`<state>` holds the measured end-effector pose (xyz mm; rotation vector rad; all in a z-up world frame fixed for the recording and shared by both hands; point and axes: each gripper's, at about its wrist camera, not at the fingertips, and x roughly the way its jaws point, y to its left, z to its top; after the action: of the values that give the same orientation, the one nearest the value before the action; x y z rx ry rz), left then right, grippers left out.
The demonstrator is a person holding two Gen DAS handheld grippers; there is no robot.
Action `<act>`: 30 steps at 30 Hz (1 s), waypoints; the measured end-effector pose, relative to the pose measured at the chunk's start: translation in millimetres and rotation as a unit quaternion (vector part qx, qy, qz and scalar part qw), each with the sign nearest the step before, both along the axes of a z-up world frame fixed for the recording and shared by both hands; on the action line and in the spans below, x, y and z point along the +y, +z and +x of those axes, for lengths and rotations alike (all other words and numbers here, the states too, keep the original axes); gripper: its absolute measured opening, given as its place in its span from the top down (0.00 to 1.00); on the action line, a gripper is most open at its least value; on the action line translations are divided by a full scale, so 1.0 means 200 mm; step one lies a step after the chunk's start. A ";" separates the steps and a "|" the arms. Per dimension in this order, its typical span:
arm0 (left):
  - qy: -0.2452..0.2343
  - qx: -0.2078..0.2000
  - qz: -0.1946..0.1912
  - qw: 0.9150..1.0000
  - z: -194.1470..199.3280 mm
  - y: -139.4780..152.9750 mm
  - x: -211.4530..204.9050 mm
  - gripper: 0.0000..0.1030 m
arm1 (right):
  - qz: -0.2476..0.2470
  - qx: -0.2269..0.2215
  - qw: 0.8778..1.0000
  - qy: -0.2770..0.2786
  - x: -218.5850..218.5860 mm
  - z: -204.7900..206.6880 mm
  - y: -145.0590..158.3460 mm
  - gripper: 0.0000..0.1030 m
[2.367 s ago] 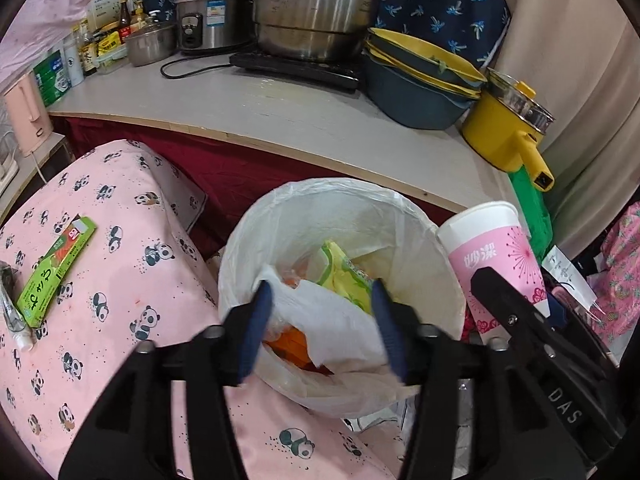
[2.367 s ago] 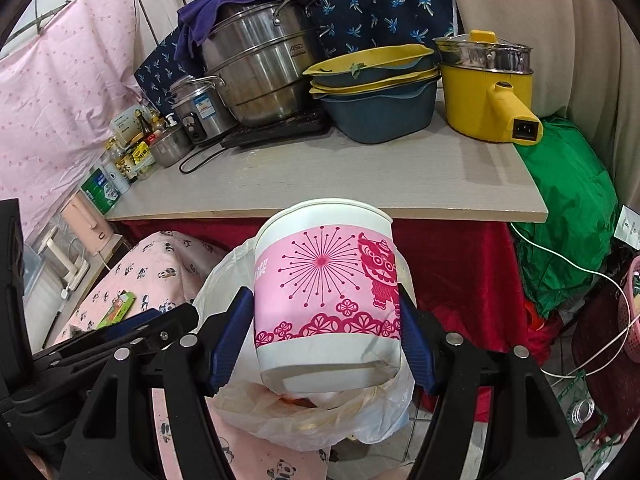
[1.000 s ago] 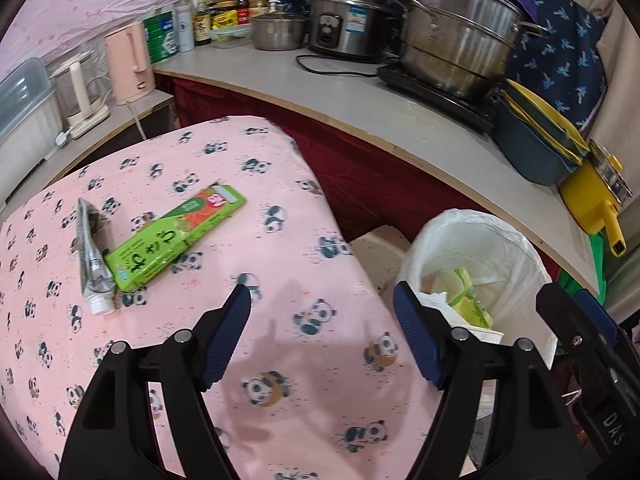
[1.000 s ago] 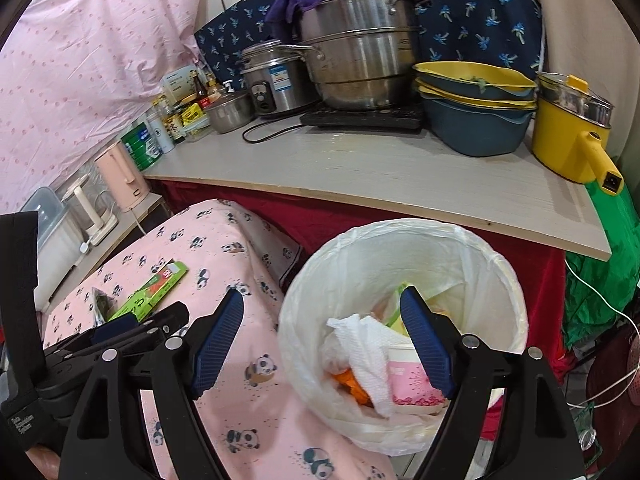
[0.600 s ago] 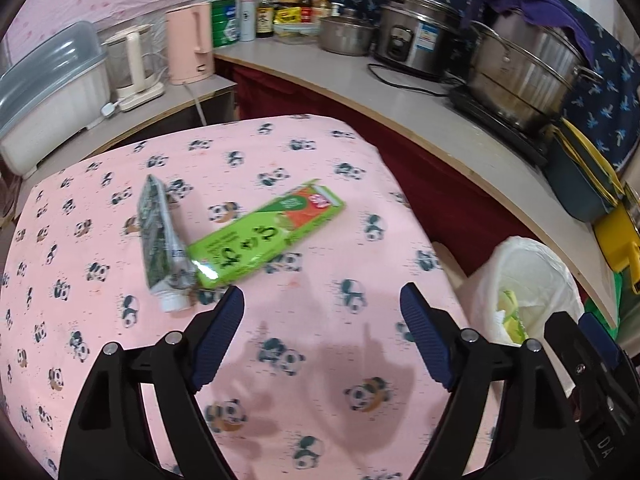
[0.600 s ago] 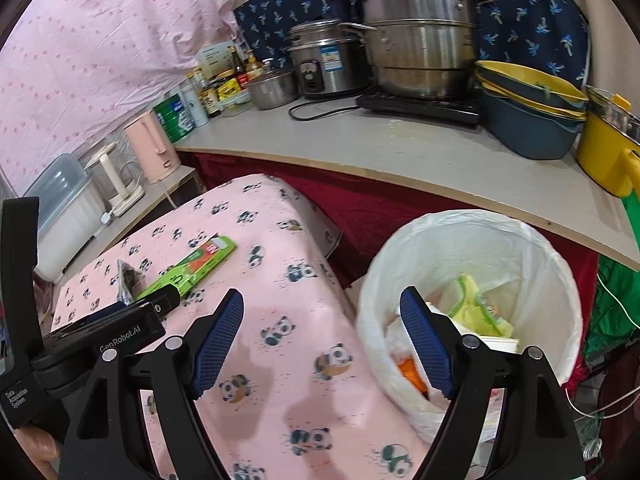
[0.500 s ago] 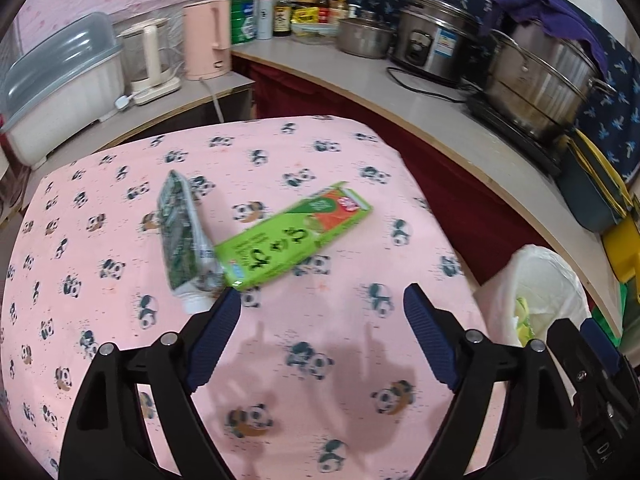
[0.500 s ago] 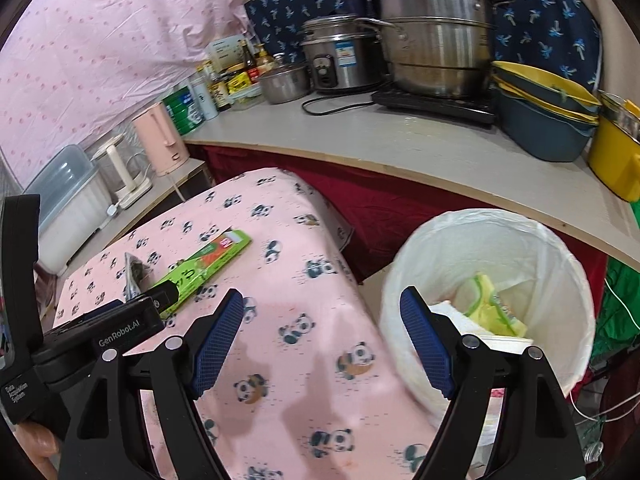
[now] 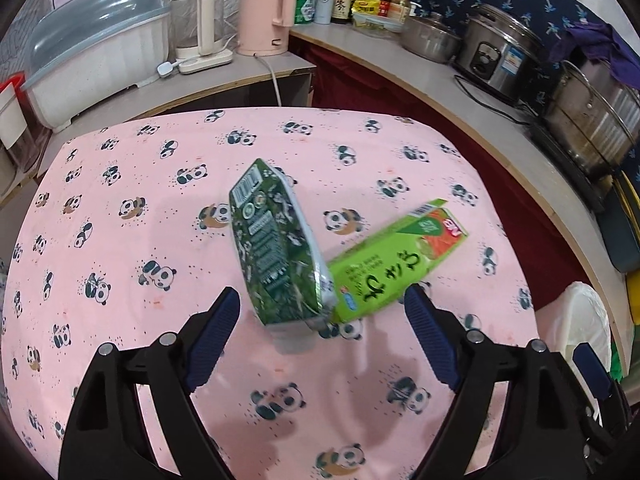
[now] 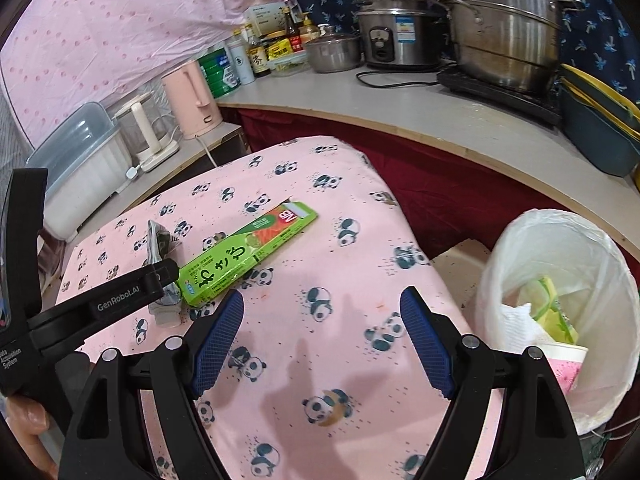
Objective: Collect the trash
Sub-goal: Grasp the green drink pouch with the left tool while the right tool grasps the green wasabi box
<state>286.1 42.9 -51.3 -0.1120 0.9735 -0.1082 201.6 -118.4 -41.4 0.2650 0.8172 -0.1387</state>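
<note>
A dark green squeezed tube (image 9: 276,248) lies on the pink panda tablecloth (image 9: 120,260), its cap end overlapping a bright green carton (image 9: 396,264). My left gripper (image 9: 320,308) hovers open just short of them, the tube's cap end between its fingertips, untouched. My right gripper (image 10: 322,304) is open over bare cloth, to the right of the carton (image 10: 248,254) and the tube (image 10: 160,256). A white-lined trash bin (image 10: 560,248) stands off the table's right edge, holding a pink paper cup (image 10: 564,364), white tissue and a yellow-green wrapper.
A grey counter (image 10: 420,120) curves behind the table with steel pots, a rice cooker (image 10: 394,36), bottles and a pink kettle (image 9: 264,12). A lidded white plastic box (image 9: 96,52) sits at the left. A person's hand (image 10: 24,420) holds the left gripper's handle.
Both grippers have swung left, away from the bin and out over the table. The tube and carton have come close under the left gripper. The pink cup now lies in the bin.
</note>
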 end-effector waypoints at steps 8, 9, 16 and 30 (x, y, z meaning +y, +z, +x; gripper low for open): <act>0.009 0.024 -0.007 1.000 0.15 -0.10 0.11 0.30 | 0.007 0.016 1.000 0.017 0.11 0.21 -0.09 0.25; 0.008 0.029 -0.011 0.999 0.16 -0.11 0.13 0.31 | 0.008 0.018 1.000 0.020 0.13 0.23 -0.11 0.25; -0.005 0.041 -0.011 0.999 0.19 -0.16 0.22 0.52 | 0.027 0.034 0.998 0.037 0.24 0.40 -0.20 0.25; 0.012 0.054 -0.033 0.998 0.17 -0.23 0.41 0.78 | 0.073 0.060 0.995 0.044 0.39 0.61 -0.34 0.25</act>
<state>320.2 124.5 -97.9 -0.1917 1.0756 -0.1140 323.1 -39.7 -110.1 0.3610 0.9588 -0.0125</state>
